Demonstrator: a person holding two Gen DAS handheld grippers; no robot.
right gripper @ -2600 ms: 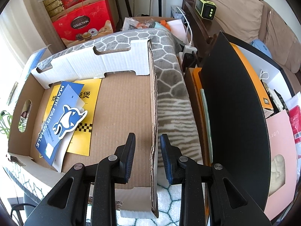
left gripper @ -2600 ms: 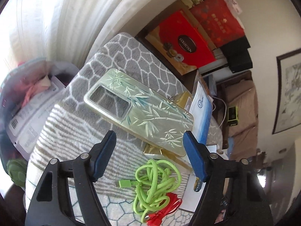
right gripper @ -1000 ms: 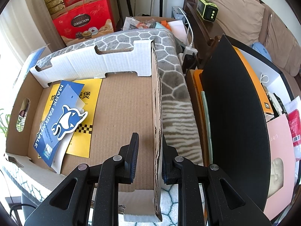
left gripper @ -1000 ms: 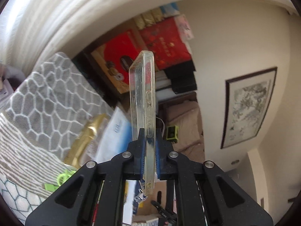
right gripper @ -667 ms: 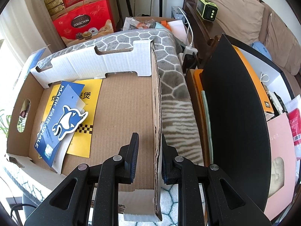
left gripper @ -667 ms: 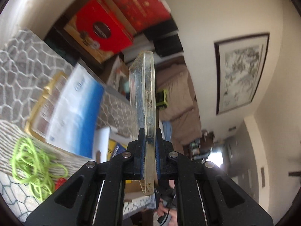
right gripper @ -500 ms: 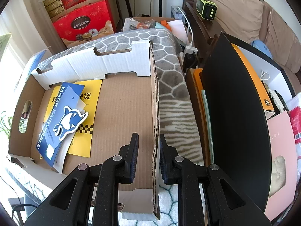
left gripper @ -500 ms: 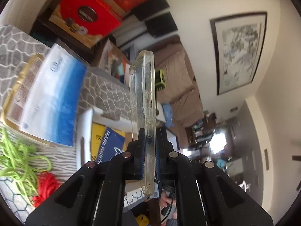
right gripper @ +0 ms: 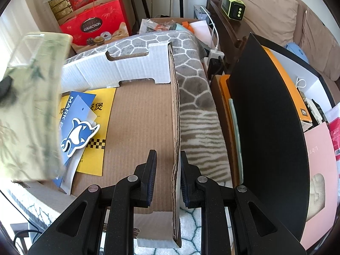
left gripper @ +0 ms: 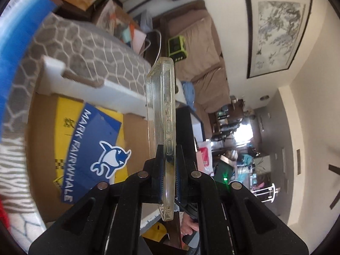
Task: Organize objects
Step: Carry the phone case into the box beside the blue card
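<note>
Phone case (left gripper: 162,127) now above box (right gripper: 140,114)

We count one clear phone case (left gripper: 162,127), seen edge-on at the left wrist and as a pale blur on the left at the right wrist. One open cardboard box (right gripper: 140,114) lies on the grey patterned blanket (right gripper: 192,68), one blanket in all. Inside the box we count two flat items: one blue whale card (right gripper: 77,127) and one yellow sheet (right gripper: 99,125) beneath it. Far left stand two red gift boxes (right gripper: 95,23). At the far right we see one green device (right gripper: 233,8), and one framed picture (left gripper: 276,31) hangs on the wall.
</note>
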